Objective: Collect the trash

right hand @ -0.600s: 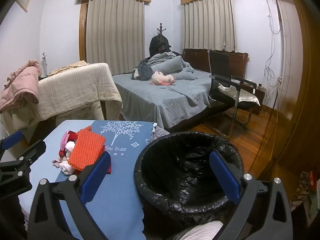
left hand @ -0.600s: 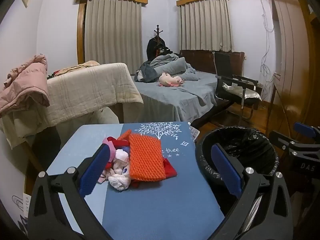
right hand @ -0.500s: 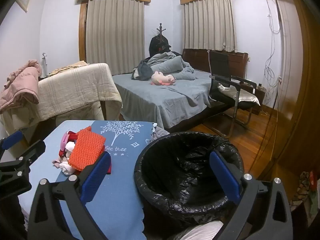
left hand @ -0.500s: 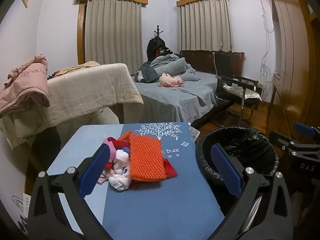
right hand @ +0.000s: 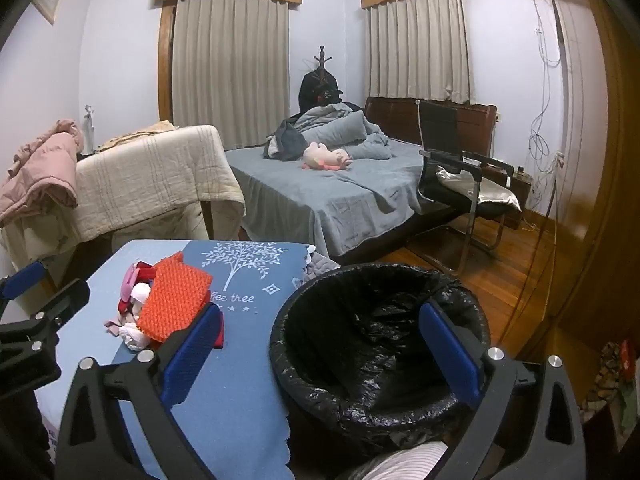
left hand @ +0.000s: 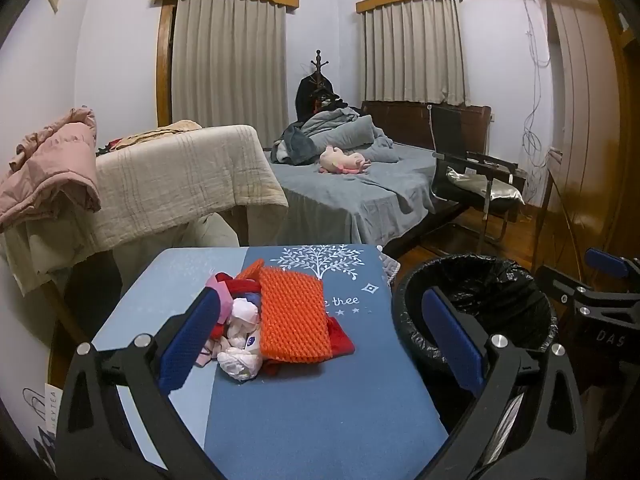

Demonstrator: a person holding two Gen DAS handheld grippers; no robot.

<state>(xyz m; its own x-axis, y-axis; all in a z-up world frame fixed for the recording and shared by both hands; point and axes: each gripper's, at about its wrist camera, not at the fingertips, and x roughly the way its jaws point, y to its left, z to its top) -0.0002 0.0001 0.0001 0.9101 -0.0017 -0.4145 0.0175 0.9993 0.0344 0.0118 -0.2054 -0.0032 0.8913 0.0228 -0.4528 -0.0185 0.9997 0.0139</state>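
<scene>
Trash pile [left hand: 280,320] on table [left hand: 320,408], bin [right hand: 380,344] beside, L gripper [left hand: 320,340] & R gripper [right hand: 320,354] level, jaws wide, empty

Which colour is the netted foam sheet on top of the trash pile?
Orange; the foam sheet shows best in the left wrist view.

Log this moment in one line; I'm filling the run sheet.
stage: pre-grasp | left hand-held gripper: open, facing trash pile on table | right hand-held gripper: open, above lined bin | held: nothing
</scene>
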